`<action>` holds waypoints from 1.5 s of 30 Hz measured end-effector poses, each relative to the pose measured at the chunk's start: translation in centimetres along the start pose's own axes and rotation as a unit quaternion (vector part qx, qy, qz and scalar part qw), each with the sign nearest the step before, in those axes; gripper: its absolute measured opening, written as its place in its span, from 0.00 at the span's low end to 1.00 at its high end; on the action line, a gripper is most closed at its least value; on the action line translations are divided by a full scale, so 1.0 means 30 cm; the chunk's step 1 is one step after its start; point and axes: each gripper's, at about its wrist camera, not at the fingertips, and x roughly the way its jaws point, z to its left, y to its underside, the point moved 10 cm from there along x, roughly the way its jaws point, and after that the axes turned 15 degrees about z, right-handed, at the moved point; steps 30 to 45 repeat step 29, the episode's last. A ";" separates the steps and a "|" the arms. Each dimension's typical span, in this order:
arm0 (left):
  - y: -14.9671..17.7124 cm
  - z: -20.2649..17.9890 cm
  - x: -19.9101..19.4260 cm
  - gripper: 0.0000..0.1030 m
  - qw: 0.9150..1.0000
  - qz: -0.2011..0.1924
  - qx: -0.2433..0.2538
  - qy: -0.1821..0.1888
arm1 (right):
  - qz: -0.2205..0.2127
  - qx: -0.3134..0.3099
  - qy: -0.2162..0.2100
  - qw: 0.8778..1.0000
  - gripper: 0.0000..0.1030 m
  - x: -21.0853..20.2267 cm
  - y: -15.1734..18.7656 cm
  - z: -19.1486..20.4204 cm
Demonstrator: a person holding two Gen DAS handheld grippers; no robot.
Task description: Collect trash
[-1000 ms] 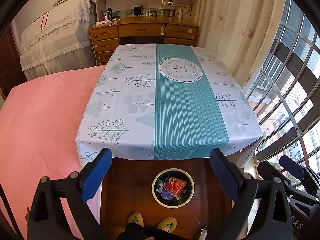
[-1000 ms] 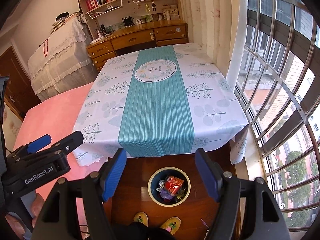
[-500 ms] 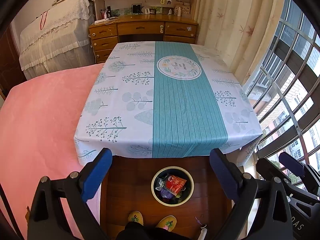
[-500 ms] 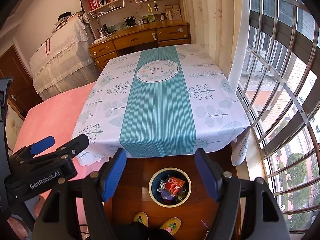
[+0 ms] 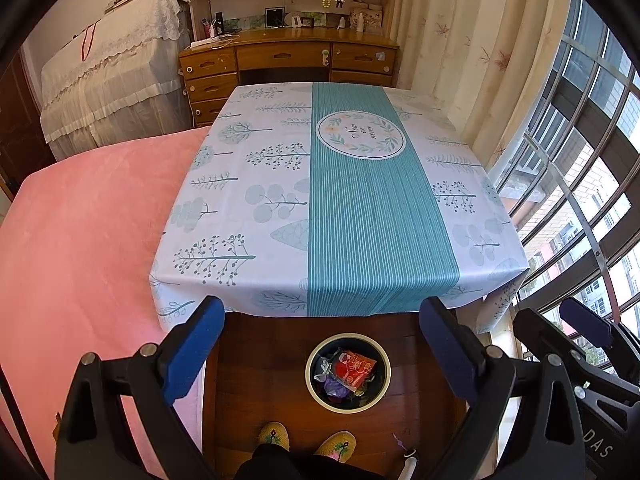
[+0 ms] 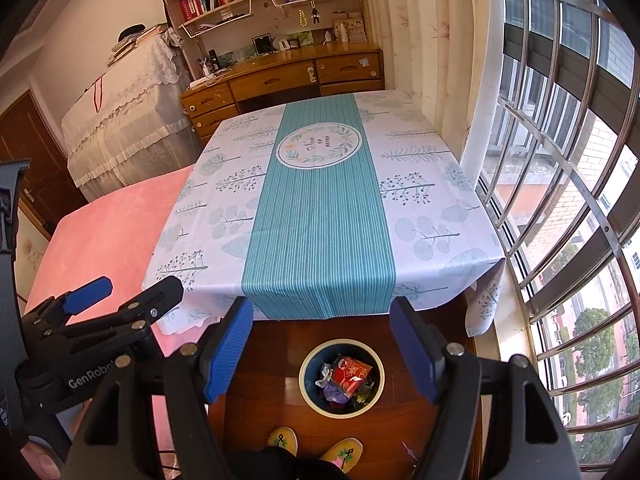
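Observation:
A round bin (image 5: 314,388) stands on the wooden floor in front of the table, holding a red wrapper (image 5: 354,368) and other scraps. It also shows in the right wrist view (image 6: 306,384) with the red wrapper (image 6: 351,372). My left gripper (image 5: 322,322) is open and empty, held high above the bin. My right gripper (image 6: 322,322) is open and empty too, beside the left one. The table (image 5: 280,200) has a white and teal cloth with nothing on it.
A pink bed (image 5: 80,240) lies left of the table. A wooden desk (image 5: 288,60) with shelves stands behind it. Barred windows (image 6: 560,160) and curtains run along the right. The person's yellow slippers (image 5: 308,438) are near the bin.
Both grippers have drifted back and up slightly, so the table and bin sit a bit higher in view. Both stay open and empty.

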 end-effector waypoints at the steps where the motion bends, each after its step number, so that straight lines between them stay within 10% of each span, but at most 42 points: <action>1: -0.003 0.001 0.001 0.94 1.000 0.000 -0.001 -0.001 | 0.000 0.000 0.000 1.000 0.70 0.000 0.001 0.000; 45: -0.023 0.029 0.006 0.94 1.000 -0.003 -0.005 -0.009 | 0.002 -0.011 -0.005 1.000 0.69 0.021 -0.039 0.018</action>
